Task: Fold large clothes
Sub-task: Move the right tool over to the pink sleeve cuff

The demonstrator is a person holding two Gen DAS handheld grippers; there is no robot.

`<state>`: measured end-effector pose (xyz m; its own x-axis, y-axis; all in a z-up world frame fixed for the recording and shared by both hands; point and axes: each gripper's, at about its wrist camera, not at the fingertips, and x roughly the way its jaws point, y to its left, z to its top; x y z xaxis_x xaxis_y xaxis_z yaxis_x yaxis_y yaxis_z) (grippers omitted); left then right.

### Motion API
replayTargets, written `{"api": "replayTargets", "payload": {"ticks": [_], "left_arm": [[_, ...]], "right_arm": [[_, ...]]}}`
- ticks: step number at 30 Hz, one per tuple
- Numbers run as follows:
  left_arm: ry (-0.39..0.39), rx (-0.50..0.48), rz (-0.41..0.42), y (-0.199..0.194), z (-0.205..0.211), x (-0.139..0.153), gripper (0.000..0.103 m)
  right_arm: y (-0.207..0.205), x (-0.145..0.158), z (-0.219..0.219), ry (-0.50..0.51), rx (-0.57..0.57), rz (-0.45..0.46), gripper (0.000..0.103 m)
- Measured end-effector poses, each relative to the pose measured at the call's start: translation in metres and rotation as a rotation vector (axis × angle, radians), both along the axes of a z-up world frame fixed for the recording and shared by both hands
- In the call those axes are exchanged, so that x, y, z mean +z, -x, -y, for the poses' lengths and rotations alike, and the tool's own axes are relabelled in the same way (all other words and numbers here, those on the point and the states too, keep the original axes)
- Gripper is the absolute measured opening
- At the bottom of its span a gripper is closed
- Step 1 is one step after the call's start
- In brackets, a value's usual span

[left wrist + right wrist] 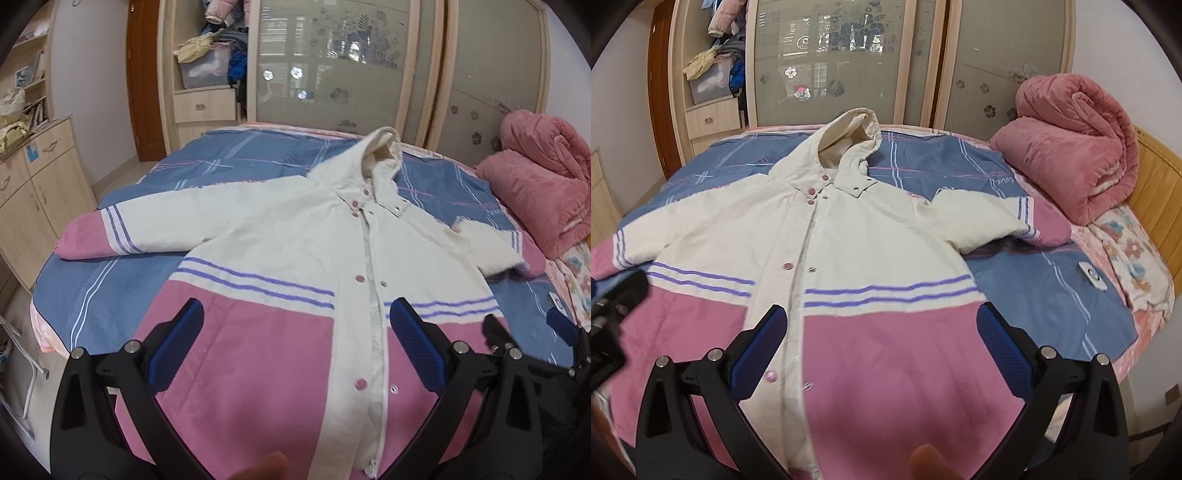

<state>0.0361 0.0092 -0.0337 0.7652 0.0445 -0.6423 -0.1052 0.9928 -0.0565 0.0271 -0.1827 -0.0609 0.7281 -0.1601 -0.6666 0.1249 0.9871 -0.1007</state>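
A large hooded jacket (295, 236) (857, 236), cream on top and pink below with purple stripes, lies face up and snapped shut on the bed. Its hood (380, 155) (853, 136) points to the far side and both sleeves are spread out. My left gripper (295, 314) hovers open over the pink lower part, left of the snap placket. My right gripper (881, 317) hovers open over the pink hem area right of the placket; it also shows in the left wrist view at the right edge (532, 328). Neither holds anything.
The bed has a blue striped sheet (122, 273) (1045, 288). A rolled pink quilt (543, 177) (1071, 151) sits at the right by the wooden headboard (1160, 173). A small white device (1092, 277) lies on the sheet. Wardrobe doors (332, 62) and a cabinet (40, 184) stand behind.
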Motion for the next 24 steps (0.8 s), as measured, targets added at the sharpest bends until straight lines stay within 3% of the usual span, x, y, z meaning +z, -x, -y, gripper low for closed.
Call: {"api": "replayTargets", "payload": {"ticks": [4, 8, 13, 16, 19, 21, 22, 24], "left_arm": [[0.075, -0.025, -0.014, -0.019, -0.006, -0.009, 0.101], [0.075, -0.036, -0.013, -0.038, 0.006, -0.015, 0.101], [0.095, -0.058, -0.045, -0.064, 0.028, -0.031, 0.101], [0.105, -0.076, -0.076, -0.086, 0.048, -0.047, 0.101], [0.109, -0.089, -0.095, -0.104, 0.069, -0.060, 0.101], [0.104, -0.112, -0.107, -0.111, 0.084, -0.068, 0.101], [0.081, -0.125, -0.114, -0.116, 0.095, -0.074, 0.101], [0.032, -0.139, -0.129, -0.121, 0.109, -0.082, 0.101]], "right_arm": [[-0.034, -0.005, 0.032, -0.046, 0.007, 0.006, 0.102], [-0.086, -0.006, 0.089, -0.089, -0.032, 0.039, 0.102], [-0.152, -0.043, 0.245, -0.295, -0.332, 0.042, 0.093], [-0.173, -0.073, 0.331, -0.358, -0.541, 0.021, 0.091], [-0.191, -0.102, 0.405, -0.449, -0.669, 0.011, 0.091], [-0.199, -0.123, 0.437, -0.528, -0.685, 0.037, 0.089], [-0.199, -0.142, 0.453, -0.631, -0.655, 0.056, 0.069], [-0.197, -0.163, 0.461, -0.702, -0.636, 0.024, 0.037]]}}
